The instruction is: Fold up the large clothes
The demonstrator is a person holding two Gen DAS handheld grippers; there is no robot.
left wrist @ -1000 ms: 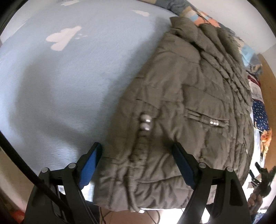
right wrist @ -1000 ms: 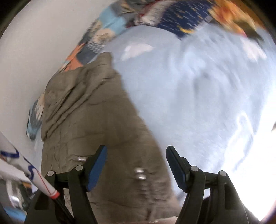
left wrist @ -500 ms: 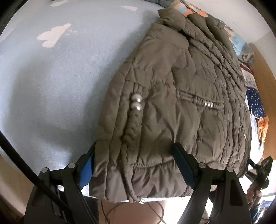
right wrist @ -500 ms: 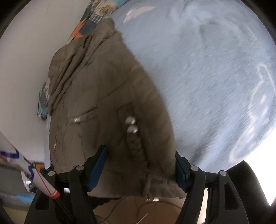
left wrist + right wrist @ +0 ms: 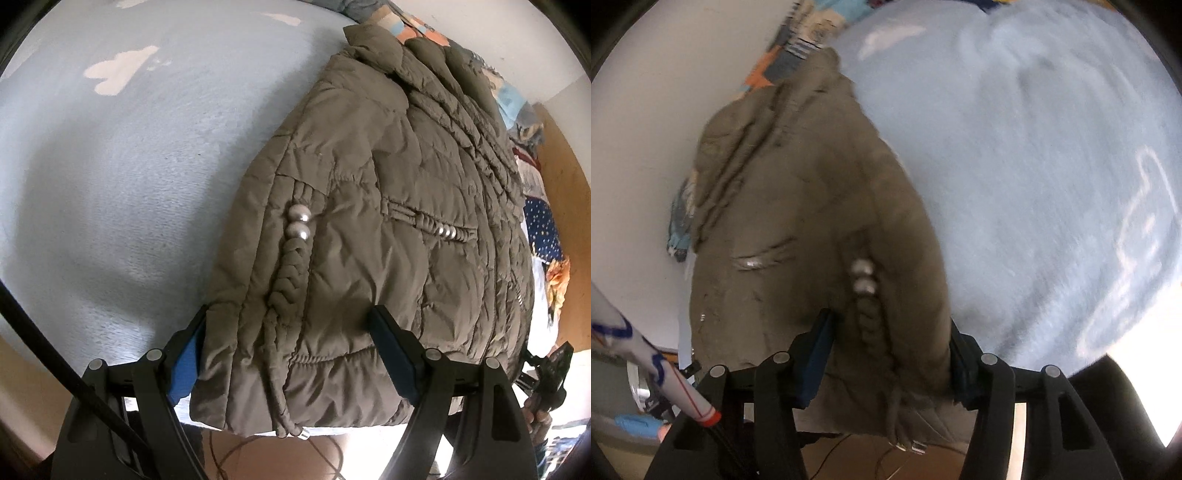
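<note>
**Bulky hem, shallow bite: where the fold could slip**

Pale blue bedding (image 5: pixel 110 192) with white cloud prints covered the bed, and the olive quilted jacket (image 5: pixel 388 206) lay on it along the wall side, collar at the far end and hem hanging slightly past the near edge. The left gripper (image 5: pixel 288 354) had its fingers spread wide, straddling the hem on either side of the braided cord (image 5: pixel 291 273) with its two pearl beads (image 5: pixel 298 221); the fingers did not look pressed into the fabric. The right gripper (image 5: pixel 886 354) sat at the same hem corner, fingers also apart around the padded edge, though blur made actual contact hard to judge.

Both grippers seemed to crowd one corner, so lifting from there would likely drag the jacket askew rather than fold it squarely. The puffy, slick shell could squeeze out of a shallow pinch, and a grip catching only the top layer would leave the underside behind. The dangling cord could snag a finger.
</note>
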